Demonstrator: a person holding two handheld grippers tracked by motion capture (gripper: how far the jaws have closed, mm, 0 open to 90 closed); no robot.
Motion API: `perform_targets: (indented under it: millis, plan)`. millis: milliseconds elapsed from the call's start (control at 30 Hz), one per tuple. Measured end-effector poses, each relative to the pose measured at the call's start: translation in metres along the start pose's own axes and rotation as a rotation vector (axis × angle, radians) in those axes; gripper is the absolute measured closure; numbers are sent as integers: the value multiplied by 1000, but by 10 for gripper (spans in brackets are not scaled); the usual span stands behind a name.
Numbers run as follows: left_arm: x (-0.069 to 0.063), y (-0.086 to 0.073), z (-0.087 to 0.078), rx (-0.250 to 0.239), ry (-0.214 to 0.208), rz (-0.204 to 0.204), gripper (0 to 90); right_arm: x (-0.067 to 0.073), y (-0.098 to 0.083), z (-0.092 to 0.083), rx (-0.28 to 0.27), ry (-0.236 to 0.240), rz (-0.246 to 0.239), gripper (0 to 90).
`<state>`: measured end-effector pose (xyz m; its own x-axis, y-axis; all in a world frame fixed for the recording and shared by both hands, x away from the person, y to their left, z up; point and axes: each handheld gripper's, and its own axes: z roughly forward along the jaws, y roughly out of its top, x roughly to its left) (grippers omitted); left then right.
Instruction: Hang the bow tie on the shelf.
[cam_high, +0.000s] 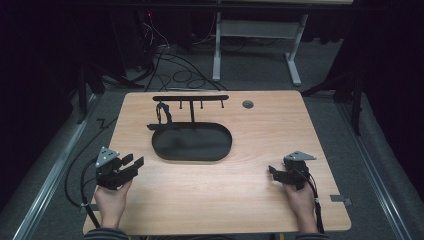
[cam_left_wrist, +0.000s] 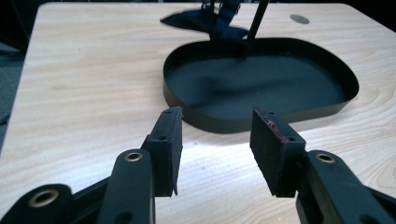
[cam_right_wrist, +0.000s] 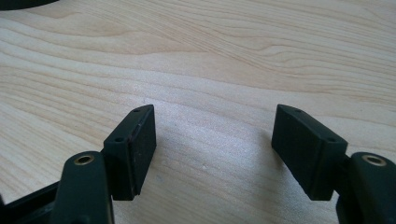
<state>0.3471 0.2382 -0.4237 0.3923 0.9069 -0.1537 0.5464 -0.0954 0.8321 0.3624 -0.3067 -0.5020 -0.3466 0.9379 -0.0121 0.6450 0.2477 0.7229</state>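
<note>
My left gripper (cam_high: 134, 163) sits near the tabletop's (cam_high: 260, 135) left edge, jaws spread wide with nothing between them, pointing toward the black oval tray (cam_high: 192, 142). In the left gripper view the tray (cam_left_wrist: 299, 112) lies just ahead of the jaws, apart from them, its low rim facing me, inside bare. A thin black stand (cam_high: 191, 111) rises from the tray's far side, with a top bar (cam_high: 190, 98) that carries small pegs. A dark strap (cam_high: 163, 114) hangs from the left part of the bar, pooling on the tabletop by the tray's far-left rim; can't tell exactly what it is.

My right gripper (cam_high: 273, 171) is near the right edge, well apart from the tray, jaws wide, empty. In the right gripper view, bare wood grain (cam_right_wrist: 215, 70) lies between and ahead of the jaws.
</note>
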Motion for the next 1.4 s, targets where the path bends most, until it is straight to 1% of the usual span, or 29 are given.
perform_targets:
  millis: [200,300,433,633,700,833,900,1000,1067,1100,1200,1300,1400]
  plan:
    - [0,-10,6,22,9,-2,541,0,0,0,0,0,-1,322]
    - [0,-17,10,37,4,-9,537,0,0,0,0,0,-2,322]
    - [-1,-26,17,56,13,-10,530,0,0,0,0,-1,-2,322]
    - [-3,-37,28,90,22,-1,518,0,0,0,0,0,-2,322]
    - [-4,-41,34,98,30,5,515,0,0,0,0,-1,-1,322]
    - [-7,-48,43,123,50,35,506,0,0,0,0,0,-1,322]
    - [-8,-52,47,134,69,50,497,0,0,0,0,0,-1,322]
    - [-9,-58,54,137,105,58,472,0,0,0,0,-1,1,322]
    - [-9,-61,58,154,116,64,461,0,0,0,0,0,1,322]
    - [-10,-63,60,147,130,81,451,0,0,0,0,0,1,322]
    - [-10,-64,60,143,135,75,433,0,0,0,0,-2,-2,322]
    - [-10,-64,61,146,123,77,400,0,0,0,0,-1,0,323]
    - [-11,-64,61,150,123,80,372,0,0,0,-1,-2,1,323]
